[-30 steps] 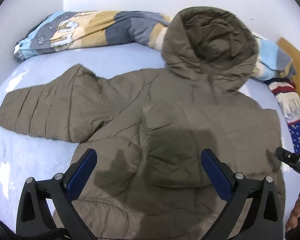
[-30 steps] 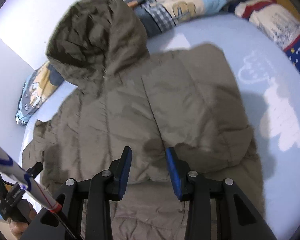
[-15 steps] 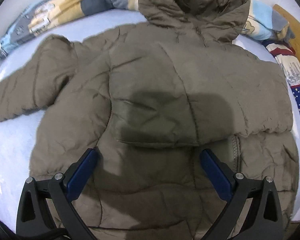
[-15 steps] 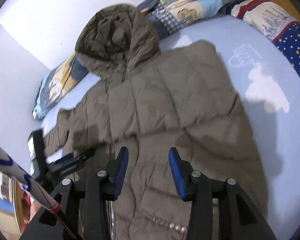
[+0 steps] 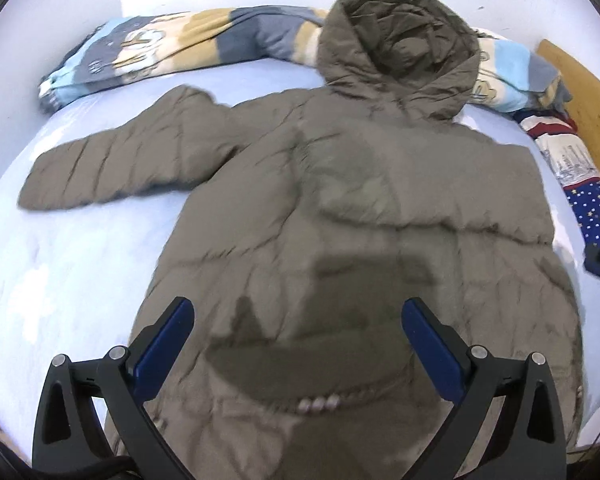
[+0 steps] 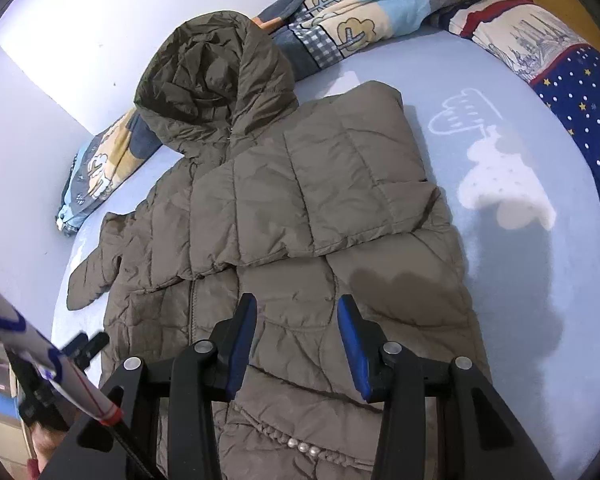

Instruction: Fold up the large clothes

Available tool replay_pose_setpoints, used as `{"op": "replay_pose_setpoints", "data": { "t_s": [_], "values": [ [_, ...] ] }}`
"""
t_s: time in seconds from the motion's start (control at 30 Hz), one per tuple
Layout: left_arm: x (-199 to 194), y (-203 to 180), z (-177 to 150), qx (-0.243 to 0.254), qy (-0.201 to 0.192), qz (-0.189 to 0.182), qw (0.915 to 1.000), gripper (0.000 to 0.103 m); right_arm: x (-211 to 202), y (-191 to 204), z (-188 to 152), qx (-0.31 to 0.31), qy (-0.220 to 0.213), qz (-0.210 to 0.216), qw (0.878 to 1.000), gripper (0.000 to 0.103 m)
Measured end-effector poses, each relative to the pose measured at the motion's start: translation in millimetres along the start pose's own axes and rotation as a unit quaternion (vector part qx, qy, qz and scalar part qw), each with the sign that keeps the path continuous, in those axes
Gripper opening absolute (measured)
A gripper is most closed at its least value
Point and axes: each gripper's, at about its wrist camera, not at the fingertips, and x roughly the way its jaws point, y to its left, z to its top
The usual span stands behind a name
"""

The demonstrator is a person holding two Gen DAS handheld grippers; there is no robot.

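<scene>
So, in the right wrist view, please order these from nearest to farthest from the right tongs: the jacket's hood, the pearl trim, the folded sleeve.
1. Pearl trim: just below the right tongs.
2. Folded sleeve: lying across the jacket's chest, ahead.
3. Hood: farthest, at the top, against the striped blanket.

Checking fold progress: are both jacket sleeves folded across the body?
No; the jacket's left sleeve lies spread out on the bed sheet.

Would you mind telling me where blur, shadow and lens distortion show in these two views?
Left wrist view: motion blur smears the jacket, worst at its outstretched sleeve; a dark gripper-shaped shadow lies on its lower half; the fisheye bends the bed edges. Right wrist view: sharper, quilting crisp; shadows fall on the jacket hem and on the sheet to its right; corners are vignetted black.
</scene>
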Motion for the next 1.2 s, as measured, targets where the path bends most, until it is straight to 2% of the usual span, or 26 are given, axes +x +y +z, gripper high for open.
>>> {"op": "replay_pose_setpoints", "data": {
  "t_s": [0.17, 0.3, 0.4, 0.47, 0.57, 0.73, 0.83, 1.0, 1.1, 1.2],
  "values": [
    [-36.6, 12.1, -23.4, -0.004, -0.020, -0.003, 0.9998, 0.103, -17.9, 9.8, -4.8, -0.007, -0.013, 0.017, 1.000, 0.046],
    [-62.6, 30.6, -13.2, -0.010, -0.045, -0.005, 0.9989, 0.103, -38.1, 19.8, -10.4, -0.027, -0.045, 0.015, 0.999, 0.051],
    [-67.5, 50.6, -0.3, -0.017, -0.058, 0.012, 0.9981, 0.103, -39.7, 20.2, -11.0, -0.032, -0.058, 0.000, 0.998, 0.052],
    [-65.9, 67.4, 10.3, -0.035, -0.060, 0.017, 0.9975, 0.103, -32.3, 20.9, -6.8, -0.039, -0.059, -0.006, 0.998, 0.052],
    [-59.6, 102.3, 32.0, -0.079, -0.060, 0.017, 0.9950, 0.103, -21.3, 19.9, -0.7, -0.056, -0.061, -0.036, 0.996, 0.052],
    [-44.7, 157.1, 57.9, -0.146, -0.046, 0.024, 0.9880, 0.103, -1.1, 14.7, 12.7, -0.046, -0.052, -0.035, 0.997, 0.052],
    [-38.6, 195.5, 76.0, -0.191, -0.039, 0.033, 0.9802, 0.103, 13.8, 20.9, 13.9, -0.061, -0.036, -0.037, 0.997, 0.052],
    [-32.8, 260.5, 99.2, -0.284, -0.050, 0.021, 0.9574, 0.103, 26.5, 27.1, 11.5, -0.076, -0.021, -0.034, 0.996, 0.052],
    [-22.8, 297.4, 100.7, -0.350, -0.051, -0.004, 0.9354, 0.103, 29.2, 24.3, 10.2, -0.068, -0.016, -0.023, 0.997, 0.052],
    [-10.5, 327.3, 95.3, -0.394, -0.050, -0.018, 0.9175, 0.101, 30.6, 24.1, 9.7, -0.064, -0.017, -0.024, 0.997, 0.052]
  ]
}}
